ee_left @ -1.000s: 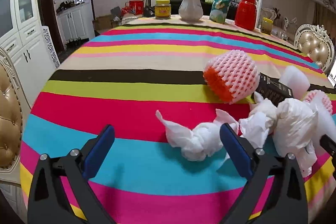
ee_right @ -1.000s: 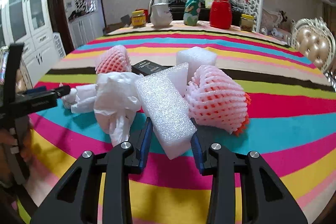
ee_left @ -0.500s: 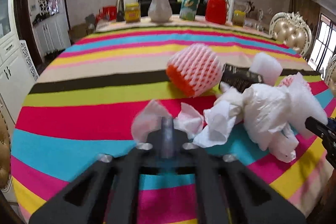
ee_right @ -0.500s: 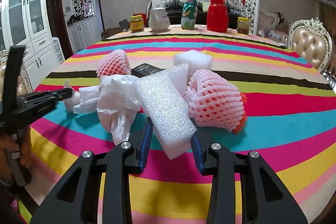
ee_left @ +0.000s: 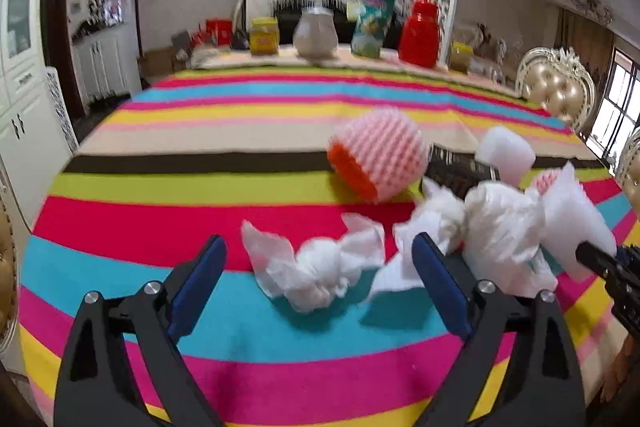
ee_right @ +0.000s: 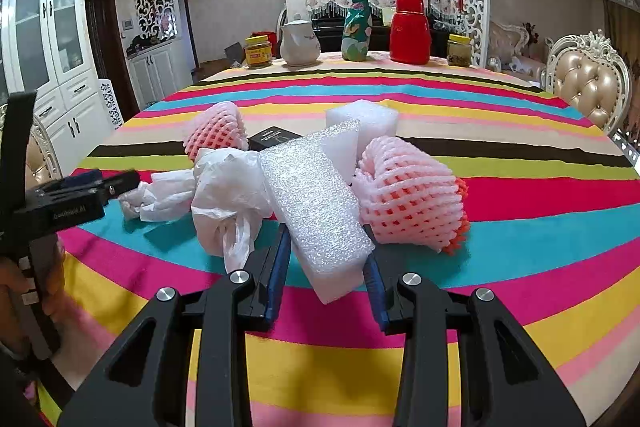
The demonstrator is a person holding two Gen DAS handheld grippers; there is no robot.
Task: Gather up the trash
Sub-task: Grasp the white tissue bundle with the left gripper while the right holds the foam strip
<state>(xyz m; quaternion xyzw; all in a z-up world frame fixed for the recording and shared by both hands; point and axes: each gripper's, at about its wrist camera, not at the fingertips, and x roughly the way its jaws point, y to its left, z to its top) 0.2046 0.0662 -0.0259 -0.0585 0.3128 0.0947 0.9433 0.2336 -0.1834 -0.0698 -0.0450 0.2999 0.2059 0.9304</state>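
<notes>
Left wrist view shows the left gripper [ee_left: 320,267] with jaws opening wide, a crumpled white tissue [ee_left: 316,267] lying between them, untouched on the striped tablecloth [ee_left: 200,187]. Left of the tissue the cloth runs bare to the table's near edge; right of it the trash crowds together: plastic bag [ee_left: 500,227], pink foam fruit net [ee_left: 380,159], black box [ee_left: 460,167] half hidden. The picture is blurred. Right of the bag, the right gripper [ee_right: 326,263] is clamped on a white foam block [ee_right: 316,199], which hides part of a second net [ee_right: 408,203].
</notes>
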